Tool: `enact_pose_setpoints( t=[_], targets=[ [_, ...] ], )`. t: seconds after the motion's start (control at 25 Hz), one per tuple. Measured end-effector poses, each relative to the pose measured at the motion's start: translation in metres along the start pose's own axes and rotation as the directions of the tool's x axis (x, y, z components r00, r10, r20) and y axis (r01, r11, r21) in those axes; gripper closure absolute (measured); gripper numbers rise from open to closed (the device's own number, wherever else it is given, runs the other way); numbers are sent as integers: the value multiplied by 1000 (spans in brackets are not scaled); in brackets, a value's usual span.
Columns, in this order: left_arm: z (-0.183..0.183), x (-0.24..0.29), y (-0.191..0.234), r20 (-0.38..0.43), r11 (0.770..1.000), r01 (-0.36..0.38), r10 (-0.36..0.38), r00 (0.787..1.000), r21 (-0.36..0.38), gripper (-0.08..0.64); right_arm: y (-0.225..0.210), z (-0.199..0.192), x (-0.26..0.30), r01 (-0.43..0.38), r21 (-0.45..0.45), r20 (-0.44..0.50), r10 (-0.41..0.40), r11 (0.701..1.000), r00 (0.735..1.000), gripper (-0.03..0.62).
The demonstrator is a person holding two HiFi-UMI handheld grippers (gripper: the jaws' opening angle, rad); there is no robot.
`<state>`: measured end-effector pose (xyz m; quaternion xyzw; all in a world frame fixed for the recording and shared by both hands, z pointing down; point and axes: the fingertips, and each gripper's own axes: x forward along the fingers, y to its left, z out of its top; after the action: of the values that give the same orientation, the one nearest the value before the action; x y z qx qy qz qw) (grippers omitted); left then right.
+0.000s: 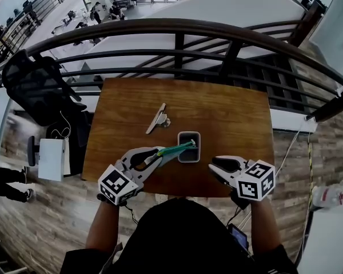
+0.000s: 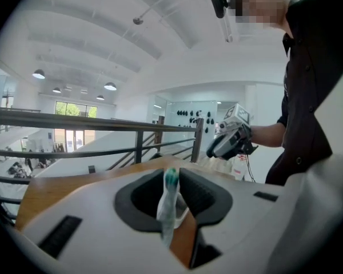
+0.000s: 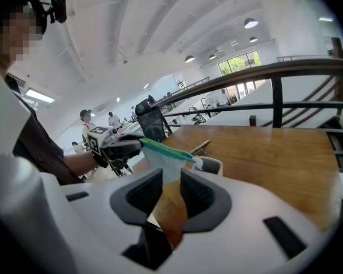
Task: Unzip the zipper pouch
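The zipper pouch (image 1: 174, 150) is pale mesh with a green zipper along its top. It hangs over the wooden table's (image 1: 228, 113) front edge, one end gripped in my left gripper (image 1: 154, 156), which is shut on it. In the left gripper view the pouch (image 2: 168, 201) stands on edge between the jaws. My right gripper (image 1: 212, 167) is to the right of the pouch, clear of it, with its jaws apart and nothing between them. In the right gripper view the pouch (image 3: 163, 156) shows beyond those open jaws, with the left gripper (image 3: 117, 147) holding its far end.
A small dark tray with a white rim (image 1: 189, 147) sits on the table just behind the pouch's free end. A long metal clip (image 1: 158, 119) lies farther back. A dark railing (image 1: 177, 44) runs behind the table, and a black chair (image 1: 34, 87) stands to the left.
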<state>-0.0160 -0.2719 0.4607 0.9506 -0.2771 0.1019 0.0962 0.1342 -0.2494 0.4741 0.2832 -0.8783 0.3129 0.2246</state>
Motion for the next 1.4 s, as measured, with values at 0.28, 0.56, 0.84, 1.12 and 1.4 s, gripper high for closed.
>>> enact_pose_setpoints(
  t=[0.28, 0.56, 0.84, 1.12, 1.4],
  targets=[
    [12, -5, 22, 78, 995, -74, 80, 994, -74, 399, -3, -3, -3, 6, 6, 15, -6, 1000, 1000, 497],
    [18, -12, 29, 124, 985, -115, 131, 984, -129, 399, -17, 30, -34, 58, 30, 258, -64, 998, 964, 529],
    [34, -17, 36, 157, 981, -159, 175, 972, -111, 407, -33, 54, -62, 143, 56, 416, -153, 988, 897, 582],
    [46, -23, 32, 177, 976, -196, 210, 962, -93, 455, -36, 61, -68, 232, 35, 490, -219, 972, 843, 595],
    [56, -35, 30, 199, 963, -253, 268, 943, -98, 506, -37, 71, -82, 312, 13, 566, -264, 950, 781, 597]
  ],
)
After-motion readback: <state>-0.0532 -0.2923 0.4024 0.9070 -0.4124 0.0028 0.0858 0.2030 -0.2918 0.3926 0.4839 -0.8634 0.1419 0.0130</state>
